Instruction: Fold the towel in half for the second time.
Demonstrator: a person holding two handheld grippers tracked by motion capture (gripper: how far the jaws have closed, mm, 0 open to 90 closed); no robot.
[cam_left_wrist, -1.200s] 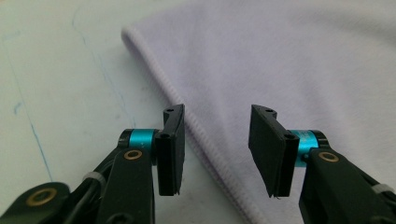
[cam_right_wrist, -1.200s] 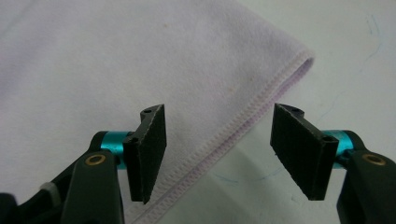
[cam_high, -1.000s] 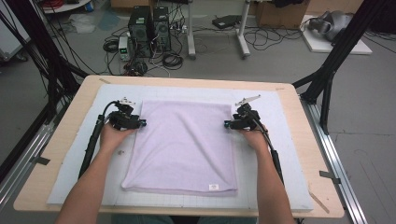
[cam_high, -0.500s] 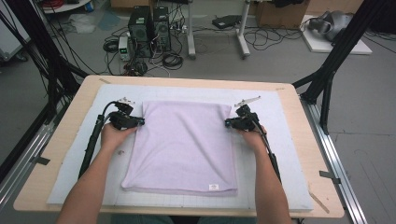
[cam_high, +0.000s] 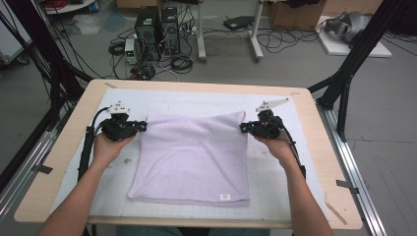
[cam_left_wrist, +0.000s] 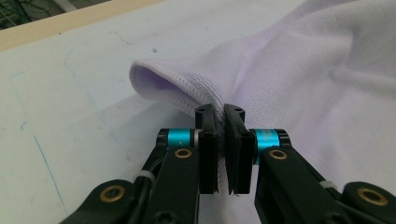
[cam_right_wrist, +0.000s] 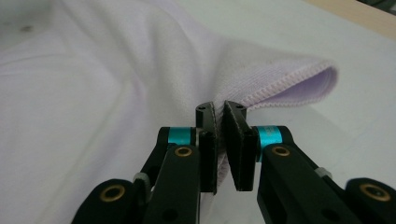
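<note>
The left gripper (cam_high: 141,127) pinches the far left corner of the lilac towel (cam_high: 194,157), and the right gripper (cam_high: 244,128) pinches the far right corner, likely so the cloth can be lifted evenly for folding. The towel lies mid-surface (cam_high: 314,113) on a white mat (cam_high: 196,101). No containers; clutter behind is blurry.

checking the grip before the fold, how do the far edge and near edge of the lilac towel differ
The towel's far edge is pinched at both corners by the left gripper and right gripper and raised; the near edge lies flat, ungripped, bearing a small white label. Both run straight.
</note>
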